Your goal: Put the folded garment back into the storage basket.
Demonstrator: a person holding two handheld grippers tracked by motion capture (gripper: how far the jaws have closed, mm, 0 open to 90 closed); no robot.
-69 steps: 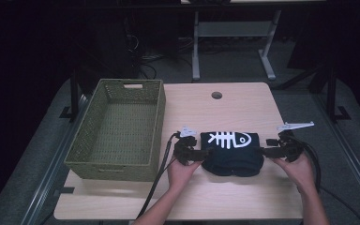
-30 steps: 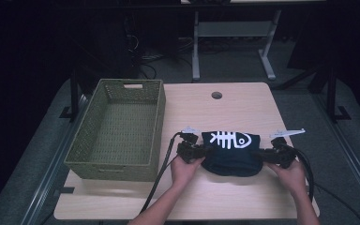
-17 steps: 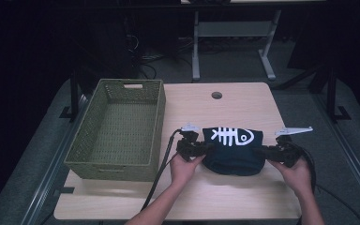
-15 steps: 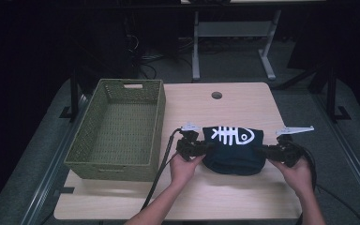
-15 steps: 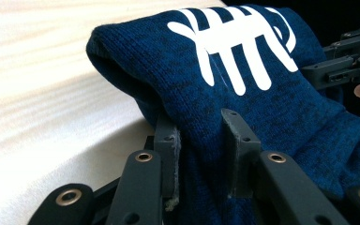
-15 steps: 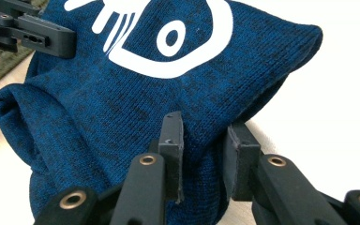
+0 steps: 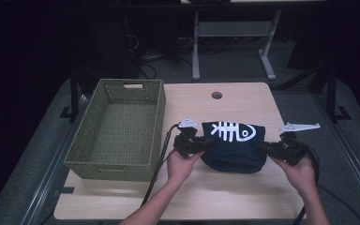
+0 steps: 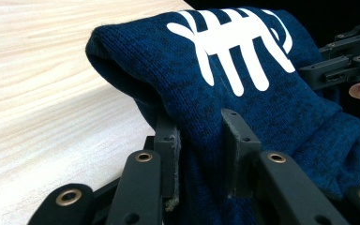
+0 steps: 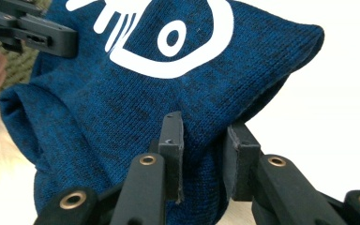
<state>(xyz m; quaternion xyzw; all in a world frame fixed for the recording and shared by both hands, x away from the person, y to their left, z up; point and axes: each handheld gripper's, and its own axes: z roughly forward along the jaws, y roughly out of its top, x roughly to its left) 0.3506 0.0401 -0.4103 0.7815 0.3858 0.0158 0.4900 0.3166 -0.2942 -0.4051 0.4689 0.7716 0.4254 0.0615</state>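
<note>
A folded dark blue knitted garment (image 7: 234,145) with a white fish-skeleton print hangs just above the wooden table (image 7: 215,197), held from both sides. My left gripper (image 7: 201,144) is shut on its left edge, the knit bunched between the two pads (image 8: 200,154). On the other side my right gripper (image 7: 267,149) is shut on the right edge, with cloth pinched between its pads (image 9: 201,154). In the left gripper view the blue garment (image 8: 243,84) sags between the jaws, and the other gripper (image 8: 342,65) shows at the far right. The white eye print (image 9: 173,42) faces the right gripper view.
An olive woven basket (image 7: 119,126) stands on the left part of the table, close to my left hand. A round cable hole (image 7: 216,95) lies at the table's far middle. Black cables trail off the near edge. Dark floor and a metal frame lie beyond.
Both grippers have risen with the garment, lifting it off the table; its middle now sags between them. The basket has not moved.
</note>
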